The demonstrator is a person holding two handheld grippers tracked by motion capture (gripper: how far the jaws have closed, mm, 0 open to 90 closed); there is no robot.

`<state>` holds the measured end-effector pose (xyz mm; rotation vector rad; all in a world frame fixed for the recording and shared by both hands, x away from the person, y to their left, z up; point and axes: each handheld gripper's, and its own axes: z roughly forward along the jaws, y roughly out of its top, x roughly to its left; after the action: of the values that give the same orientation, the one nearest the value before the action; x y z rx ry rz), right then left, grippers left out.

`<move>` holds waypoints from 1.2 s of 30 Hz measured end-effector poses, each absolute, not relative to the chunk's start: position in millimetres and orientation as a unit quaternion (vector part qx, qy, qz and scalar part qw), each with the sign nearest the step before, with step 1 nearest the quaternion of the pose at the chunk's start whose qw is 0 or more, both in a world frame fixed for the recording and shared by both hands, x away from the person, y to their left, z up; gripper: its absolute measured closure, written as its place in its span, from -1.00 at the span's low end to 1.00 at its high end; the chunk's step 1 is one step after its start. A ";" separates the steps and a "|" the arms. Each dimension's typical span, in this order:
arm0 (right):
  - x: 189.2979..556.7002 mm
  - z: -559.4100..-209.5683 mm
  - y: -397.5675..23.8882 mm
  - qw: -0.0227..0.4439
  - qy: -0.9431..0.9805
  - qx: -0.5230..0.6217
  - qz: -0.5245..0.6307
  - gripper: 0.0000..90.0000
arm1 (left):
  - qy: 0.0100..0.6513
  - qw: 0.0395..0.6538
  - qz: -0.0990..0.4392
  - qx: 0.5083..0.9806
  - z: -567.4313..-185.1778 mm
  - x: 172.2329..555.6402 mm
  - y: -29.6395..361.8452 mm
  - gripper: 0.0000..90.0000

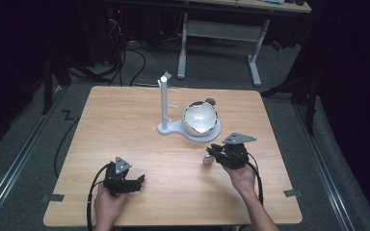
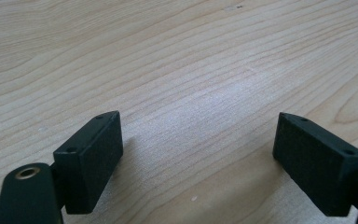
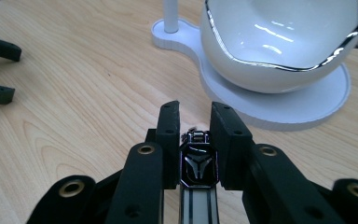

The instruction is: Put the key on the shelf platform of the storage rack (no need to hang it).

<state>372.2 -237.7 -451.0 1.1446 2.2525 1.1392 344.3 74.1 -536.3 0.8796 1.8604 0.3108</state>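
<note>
While the left gripper (image 1: 125,179) rests low on the near left of the wooden surface (image 1: 125,125) with its jaws spread wide and nothing between them, the right gripper (image 3: 193,121) is held above the wood at the near right, its hand (image 1: 243,178) angled inward toward the middle. Its jaws are clamped tight on a small black and silver watch (image 3: 196,165), which hangs from them just short of the white bowl (image 3: 279,42). That bowl sits on a white stand (image 3: 279,109) with an upright post (image 1: 164,103).
</note>
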 end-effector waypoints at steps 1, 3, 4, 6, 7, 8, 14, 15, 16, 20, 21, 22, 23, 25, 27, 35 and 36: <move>372.2 -451.0 -237.7 0.184 0.799 0.406 0.404 0.66 | 0.769 0.507 0.131 0.367 -536.6 344.4 74.4 -0.64; 370.5 -445.8 -244.4 0.186 0.794 0.410 0.408 0.66 | 0.769 0.507 0.131 0.367 -536.6 344.4 74.4 -0.64; 370.5 -445.8 -244.4 0.186 0.794 0.410 0.408 0.66 | 0.769 0.507 0.131 0.367 -536.6 344.4 74.4 -0.64; 369.5 -441.9 -249.0 0.187 0.792 0.412 0.410 0.66 | 0.769 0.507 0.131 0.367 -536.6 344.4 74.5 -0.64; 369.2 -440.1 -251.5 0.187 0.790 0.413 0.413 0.66 | 0.769 0.507 0.131 0.367 -536.6 344.4 74.5 -0.64; 369.0 -437.9 -254.5 0.187 0.788 0.416 0.413 0.66 | 0.769 0.507 0.131 0.367 -536.6 344.4 74.5 -0.64; 372.1 -428.8 -265.4 0.190 0.783 0.423 0.415 0.65 | 0.769 0.507 0.130 0.367 -536.6 344.4 74.4 -0.64; 373.1 -427.5 -266.7 0.190 0.782 0.424 0.416 0.66 | 0.769 0.507 0.131 0.367 -536.6 344.4 74.4 -0.64; 373.9 -426.1 -267.7 0.192 0.781 0.424 0.415 0.66 | 0.769 0.507 0.131 0.367 -536.6 344.4 74.4 -0.64; 377.0 -419.3 -269.6 0.197 0.777 0.423 0.422 0.65 | 0.769 0.507 0.131 0.367 -536.6 344.4 74.4 -0.64; 377.5 -417.2 -269.5 0.198 0.776 0.424 0.423 0.65 | 0.769 0.507 0.130 0.366 -536.5 344.4 74.3 -0.64; 378.8 -415.4 -269.8 0.196 0.775 0.425 0.424 0.65 | 0.771 0.506 0.129 0.365 -536.3 344.3 74.2 -0.64; 380.5 -413.6 -269.8 0.195 0.775 0.426 0.424 0.66 | 0.768 0.507 0.131 0.368 -536.6 344.4 74.6 -0.64; 383.9 -409.8 -269.3 0.199 0.777 0.423 0.421 0.66 | 0.769 0.507 0.130 0.367 -536.5 344.4 74.5 -0.64; 386.9 -406.0 -268.3 0.200 0.778 0.420 0.422 0.66 | 0.769 0.507 0.130 0.367 -536.6 344.4 74.6 -0.64; 402.6 -392.6 -264.8 0.209 0.777 0.417 0.424 0.65 | 0.769 0.507 0.131 0.368 -536.6 344.2 74.5 -0.64; 404.5 -391.3 -264.1 0.209 0.776 0.417 0.425 0.65 | 0.769 0.507 0.131 0.367 -536.6 344.3 74.5 -0.64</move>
<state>404.5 -264.1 -391.3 1.1604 2.1585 1.1833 344.3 74.5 -536.6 0.8859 1.8531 0.3150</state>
